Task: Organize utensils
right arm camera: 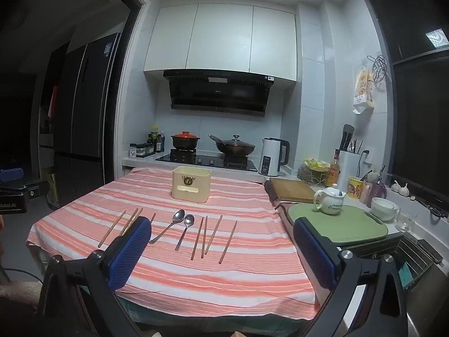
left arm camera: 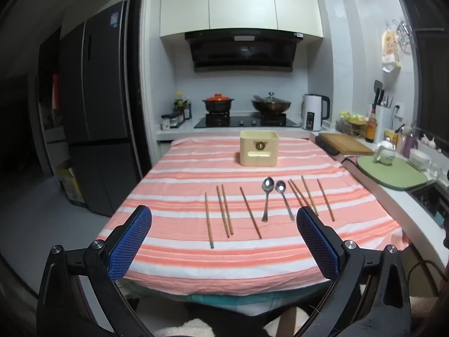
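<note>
A striped cloth covers the worktop (left arm camera: 174,255) in a home kitchen, where eight wooden chopsticks and two steel spoons lie in a loose row in front of a cream utensil box (left arm camera: 258,148) standing farther back at centre; the left hand-held gripper (left arm camera: 224,219) and right hand-held gripper (right arm camera: 221,231) both hover wide apart and empty at the near edge, none of the sorting yet begun; the likeliest trouble, by this view, is the thin chopsticks (left arm camera: 224,210), which lie flat on soft fabric and may roll or bunch the cloth under a pinch, while close-lying pairs (right arm camera: 202,237) could come up together or cross; the larger spoon (left arm camera: 266,198) and smaller spoon (left arm camera: 284,198) sit bowl to bowl and one may nudge the other; the box, light-looking, could slide if struck at its rim; legible writing is scant: "Robot.AI" on a black unit (right arm camera: 12,200) at the right view's left edge; the box's bear emblem and the kettle's (right arm camera: 271,156) panel cannot be read.
</note>
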### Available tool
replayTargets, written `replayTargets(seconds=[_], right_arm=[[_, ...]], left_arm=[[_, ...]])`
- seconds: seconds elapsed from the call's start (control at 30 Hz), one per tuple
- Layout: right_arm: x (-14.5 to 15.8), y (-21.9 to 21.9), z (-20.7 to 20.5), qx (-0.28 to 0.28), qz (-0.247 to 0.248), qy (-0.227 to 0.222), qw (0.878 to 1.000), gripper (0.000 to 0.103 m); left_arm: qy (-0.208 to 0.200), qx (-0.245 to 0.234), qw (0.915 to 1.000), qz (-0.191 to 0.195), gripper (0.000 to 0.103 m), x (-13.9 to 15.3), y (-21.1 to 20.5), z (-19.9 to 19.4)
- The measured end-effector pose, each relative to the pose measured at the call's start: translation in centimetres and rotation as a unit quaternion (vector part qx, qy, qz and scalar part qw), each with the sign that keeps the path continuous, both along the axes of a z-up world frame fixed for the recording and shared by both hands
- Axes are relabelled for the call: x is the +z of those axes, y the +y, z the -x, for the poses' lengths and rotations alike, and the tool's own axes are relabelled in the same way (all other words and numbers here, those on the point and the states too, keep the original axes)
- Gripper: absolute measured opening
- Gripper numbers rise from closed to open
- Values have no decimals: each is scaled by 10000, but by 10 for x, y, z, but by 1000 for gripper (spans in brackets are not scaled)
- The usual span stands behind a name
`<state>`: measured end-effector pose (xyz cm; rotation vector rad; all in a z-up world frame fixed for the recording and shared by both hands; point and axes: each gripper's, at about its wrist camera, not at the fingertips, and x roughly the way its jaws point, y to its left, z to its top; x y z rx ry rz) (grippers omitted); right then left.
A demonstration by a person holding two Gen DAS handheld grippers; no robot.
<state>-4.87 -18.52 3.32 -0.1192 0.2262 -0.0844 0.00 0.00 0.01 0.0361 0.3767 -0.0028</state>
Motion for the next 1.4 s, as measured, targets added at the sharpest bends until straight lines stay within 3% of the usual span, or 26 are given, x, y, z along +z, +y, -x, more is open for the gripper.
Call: replayTargets(seconds=[1.4], right_arm=[[0, -3, -7, -50, -120, 73, 9999, 103]], left_arm=[[277, -8, 9996, 38, 103, -14, -5, -7]])
